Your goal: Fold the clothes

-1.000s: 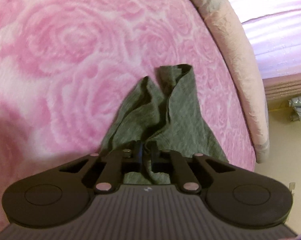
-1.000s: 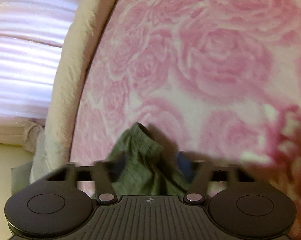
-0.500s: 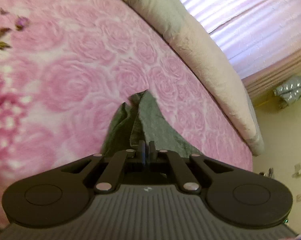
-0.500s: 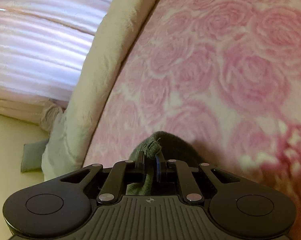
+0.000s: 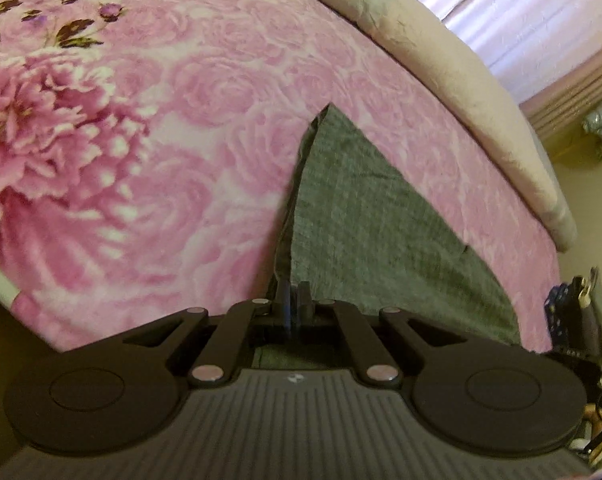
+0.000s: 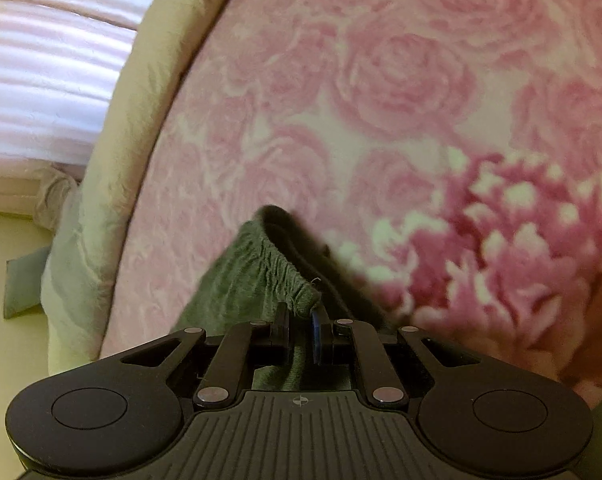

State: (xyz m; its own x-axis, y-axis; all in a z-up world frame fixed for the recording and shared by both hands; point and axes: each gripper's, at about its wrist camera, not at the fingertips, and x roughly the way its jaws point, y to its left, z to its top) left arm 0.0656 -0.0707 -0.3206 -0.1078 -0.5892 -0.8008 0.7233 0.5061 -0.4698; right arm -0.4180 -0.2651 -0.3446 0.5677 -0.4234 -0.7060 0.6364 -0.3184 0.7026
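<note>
Left wrist view: the left gripper (image 5: 292,300) pinches the green garment (image 5: 365,216), which stretches over the pink rose blanket (image 5: 205,92). No readable writing.

Right wrist view: the right gripper (image 6: 301,332) clamps the garment's gathered waistband (image 6: 281,264) near the bed's left edge.

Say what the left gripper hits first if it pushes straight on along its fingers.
Probably the green garment itself: the left gripper is shut on its edge and the cloth stretches ahead of the fingers. Beyond that lies the pink rose blanket. Depth is hard to judge in the fisheye view.
</note>
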